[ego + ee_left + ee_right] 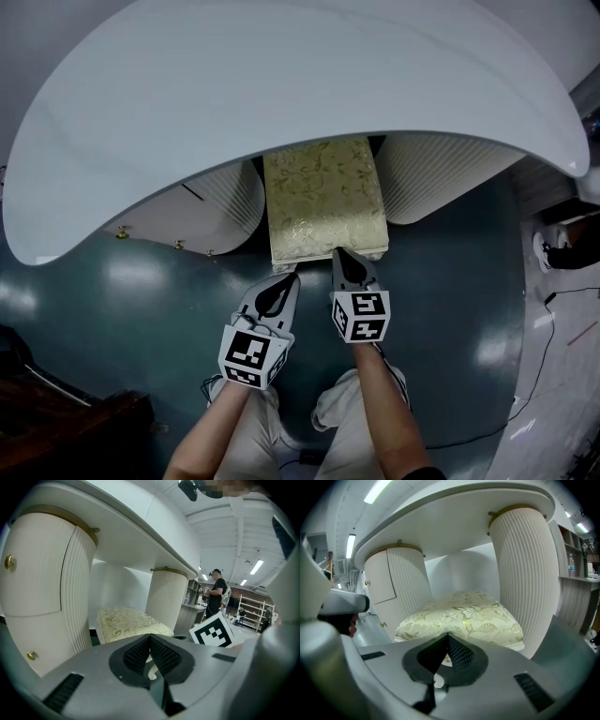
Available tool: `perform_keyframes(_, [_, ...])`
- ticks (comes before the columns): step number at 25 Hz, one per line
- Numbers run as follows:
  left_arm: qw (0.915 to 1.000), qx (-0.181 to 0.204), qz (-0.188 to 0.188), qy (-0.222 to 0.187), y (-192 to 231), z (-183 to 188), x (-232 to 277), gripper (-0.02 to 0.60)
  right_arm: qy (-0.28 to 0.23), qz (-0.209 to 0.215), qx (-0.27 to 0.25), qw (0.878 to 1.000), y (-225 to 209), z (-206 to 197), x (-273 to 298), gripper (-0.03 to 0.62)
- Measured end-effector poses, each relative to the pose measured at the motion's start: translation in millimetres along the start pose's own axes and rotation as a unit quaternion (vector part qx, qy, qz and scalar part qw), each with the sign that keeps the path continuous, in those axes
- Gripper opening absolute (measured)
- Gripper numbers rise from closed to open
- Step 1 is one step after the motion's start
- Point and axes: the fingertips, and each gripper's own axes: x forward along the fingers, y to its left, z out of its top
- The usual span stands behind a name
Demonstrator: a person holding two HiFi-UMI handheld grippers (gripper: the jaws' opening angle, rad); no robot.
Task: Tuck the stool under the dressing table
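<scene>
- The white dressing table (281,84) is filling the upper part of the head view, its curved top spreading wide over everything below you.
- The dark teal floor (141,300) is lying under it, and you are standing on it just in front of the table.
- Two ribbed white pedestals (441,183) are carrying the top, one to each side of the gap in the middle.
- The stool (323,197), with its pale gold flowered cushion, is sitting on the floor between those pedestals. Its far end is lying under the top and its near end is showing out past the front edge.
- You are holding the right gripper (340,253) with its tip at the stool's near edge. Its fingers (459,653) are pressed together at the tip with nothing between them.
- You are holding the left gripper (290,277) just beside the stool's near left corner. Whether it is touching cannot be told. Its fingers (164,656) are likewise closed on each other and gripping nothing.
- A person (216,592) is standing well off in the background of the left gripper view.
- Small brass knobs (8,562) are showing on the left pedestal's door.
</scene>
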Motion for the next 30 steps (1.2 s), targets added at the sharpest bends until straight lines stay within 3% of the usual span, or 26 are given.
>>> perform_keyframes(13, [0.9995,0.018,0.007,-0.024,-7.9,-11.5,6.7,0.012,-0.04,0.009,-0.015,0.999,1.9,-2.6,2.2,0.014])
perform_keyframes(22, [0.9981,0.0,0.024,-0.057,-7.1,-20.2,-3.3,0.012,-0.068,0.009,-0.025,0.997,-2.3,-2.8,4.2,0.014])
perform_keyframes(30, [0.9981,-0.001,0.034,-0.051,-10.4,-14.9,-14.7,0.012,-0.062,0.016,-0.018,0.998,-0.7,-3.1,-2.0,0.014])
